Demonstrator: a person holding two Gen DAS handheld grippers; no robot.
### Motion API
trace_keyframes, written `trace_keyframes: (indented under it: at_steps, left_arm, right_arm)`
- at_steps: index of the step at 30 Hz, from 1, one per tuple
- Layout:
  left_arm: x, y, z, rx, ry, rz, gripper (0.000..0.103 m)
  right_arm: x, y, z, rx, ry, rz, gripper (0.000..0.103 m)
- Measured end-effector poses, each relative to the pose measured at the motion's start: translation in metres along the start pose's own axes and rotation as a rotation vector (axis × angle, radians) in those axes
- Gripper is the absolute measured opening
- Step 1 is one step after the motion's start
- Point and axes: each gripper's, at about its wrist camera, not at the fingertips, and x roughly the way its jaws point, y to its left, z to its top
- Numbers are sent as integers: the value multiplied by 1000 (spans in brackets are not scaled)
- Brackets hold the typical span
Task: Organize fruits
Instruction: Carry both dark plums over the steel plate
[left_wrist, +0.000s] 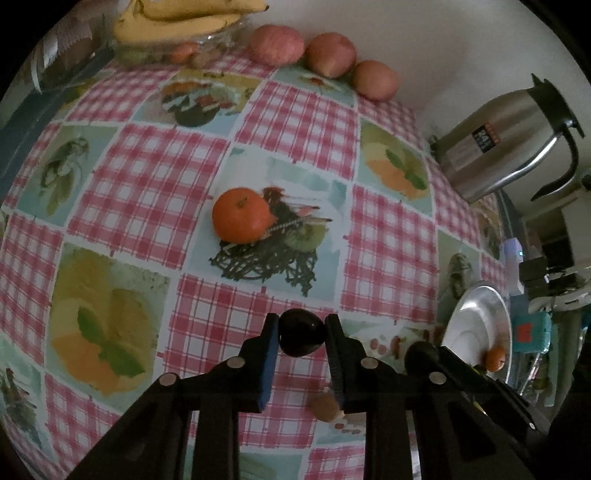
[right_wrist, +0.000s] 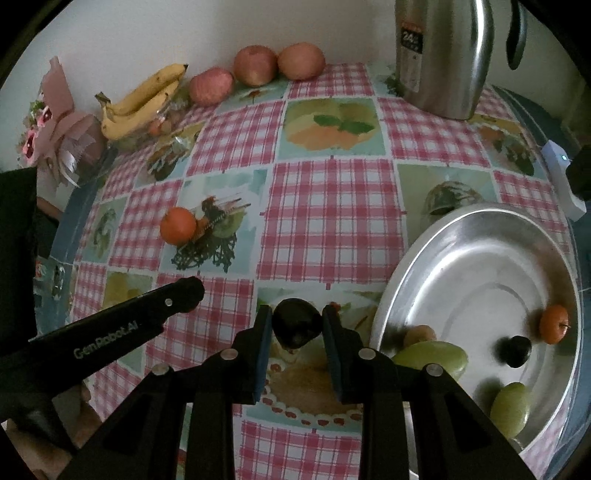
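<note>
My left gripper (left_wrist: 302, 338) is shut on a dark plum (left_wrist: 302, 336) above the checked tablecloth. My right gripper (right_wrist: 296, 326) is shut on another dark plum (right_wrist: 296, 328), just left of the metal plate (right_wrist: 461, 236). The plate holds a small orange (right_wrist: 553, 324), a dark plum (right_wrist: 514, 350), two green fruits (right_wrist: 434, 359) and a small brown fruit (right_wrist: 419, 334). A loose orange (left_wrist: 242, 215) lies mid-table; it also shows in the right wrist view (right_wrist: 178, 225). A small brown fruit (left_wrist: 324, 406) lies under my left gripper's right finger.
Three apples (right_wrist: 255, 65) line the far wall. Bananas (right_wrist: 142, 101) sit on a glass bowl at the back left. A steel thermos jug (right_wrist: 439, 55) stands at the back right. A white device (right_wrist: 561, 177) lies at the table's right edge.
</note>
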Motion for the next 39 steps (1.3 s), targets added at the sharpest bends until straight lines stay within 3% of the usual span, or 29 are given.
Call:
trace_keyframes:
  at_steps: [18,30,34,39]
  left_arm:
    - [-18,-41,-7,94,-33,-35,27]
    - [-3,-113,-40,298,25,-99,27]
    - [1,-142,-48,386,-10,-129,27]
    - [15,-154,-46,415,-38,-152,27]
  right_arm:
    - [-32,-57,-1,138,-59,-91,29]
    - [-55,-135,-15,338,-88,-229,29]
    - [-60,-148,-18,374,-101,-234,29]
    - [-54,-154,-20,389,-94,-226,29]
